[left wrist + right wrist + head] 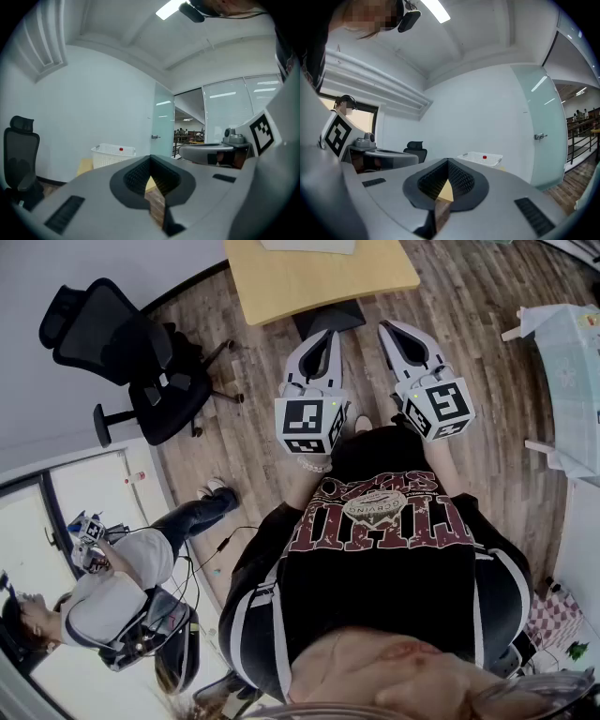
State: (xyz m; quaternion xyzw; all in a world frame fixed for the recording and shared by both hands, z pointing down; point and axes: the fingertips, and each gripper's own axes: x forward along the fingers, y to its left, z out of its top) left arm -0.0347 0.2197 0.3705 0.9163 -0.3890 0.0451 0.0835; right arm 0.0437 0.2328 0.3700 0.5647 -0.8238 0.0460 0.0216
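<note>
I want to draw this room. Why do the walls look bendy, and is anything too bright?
Head view: the wide lens bows the desk and floor edges; light is even. Left gripper view: dark rounded corners, and the ceiling light glares white. Right gripper view: same bending, the light strip washed out, a mosaic patch top left.

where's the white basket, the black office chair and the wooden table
white basket (111, 158), left gripper view, front wall
black office chair (94, 329), head view, backrest
wooden table (314, 277), head view, bare top
</note>
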